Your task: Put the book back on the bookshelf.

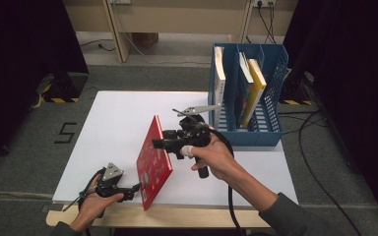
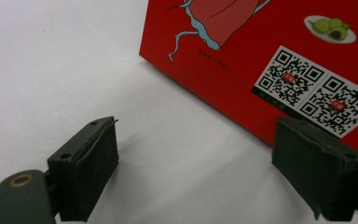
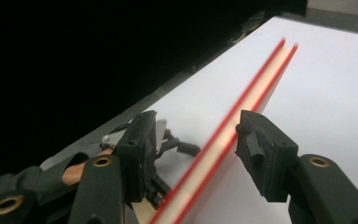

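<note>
A red book stands tilted on its lower edge on the white table. Its back cover, with QR codes, faces my left gripper. My right gripper is at the book's upper edge, and its open jaws straddle that edge; a gap shows beside the left jaw. My left gripper sits low near the table's front edge, at the book's near lower corner. Its jaws are open with bare table between them, and its right jaw stands just in front of the cover.
A blue file rack stands at the table's back right. It holds a white book and a yellow book upright in separate slots. Black cables trail off the table's right side. Dark curtains flank the table.
</note>
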### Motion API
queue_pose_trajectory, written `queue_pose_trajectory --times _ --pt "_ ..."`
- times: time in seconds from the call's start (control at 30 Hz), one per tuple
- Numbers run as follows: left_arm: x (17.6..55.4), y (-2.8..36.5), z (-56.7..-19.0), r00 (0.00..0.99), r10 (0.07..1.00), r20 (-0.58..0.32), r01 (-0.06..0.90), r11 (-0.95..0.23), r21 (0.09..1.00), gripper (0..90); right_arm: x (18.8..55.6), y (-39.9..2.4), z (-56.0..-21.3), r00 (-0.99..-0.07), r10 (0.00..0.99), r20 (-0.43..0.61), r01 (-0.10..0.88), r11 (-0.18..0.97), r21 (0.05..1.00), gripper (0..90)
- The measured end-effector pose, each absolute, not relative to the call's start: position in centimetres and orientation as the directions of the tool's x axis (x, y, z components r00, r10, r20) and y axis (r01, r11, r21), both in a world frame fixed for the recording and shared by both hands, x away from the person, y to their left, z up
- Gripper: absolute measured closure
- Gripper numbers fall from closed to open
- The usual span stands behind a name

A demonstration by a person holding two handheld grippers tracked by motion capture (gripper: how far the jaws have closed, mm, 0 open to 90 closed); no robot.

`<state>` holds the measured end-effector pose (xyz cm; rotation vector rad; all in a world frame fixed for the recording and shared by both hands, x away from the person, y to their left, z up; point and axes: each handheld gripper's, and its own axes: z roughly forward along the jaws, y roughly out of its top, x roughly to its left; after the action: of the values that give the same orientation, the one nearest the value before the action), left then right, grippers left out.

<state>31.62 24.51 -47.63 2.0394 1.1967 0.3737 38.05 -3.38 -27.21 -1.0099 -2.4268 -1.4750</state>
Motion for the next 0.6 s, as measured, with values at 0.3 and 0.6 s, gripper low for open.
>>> queue_pose_trajectory --times 0.3,0.6 --pt "31.6 24.5 -47.6 0.524 0.844 -0.112 0.632 -0.297 0.716 14.5 38.8 -1.9 -27.6 -0.772 0.510 0.379 0.604 0.403 0.688 50.7" --pt "31.7 24.2 -47.7 0.529 0.842 -0.109 0.628 -0.301 0.718 15.1 40.2 -0.5 -26.8 -0.789 0.539 0.296 0.590 0.531 0.608 56.6"
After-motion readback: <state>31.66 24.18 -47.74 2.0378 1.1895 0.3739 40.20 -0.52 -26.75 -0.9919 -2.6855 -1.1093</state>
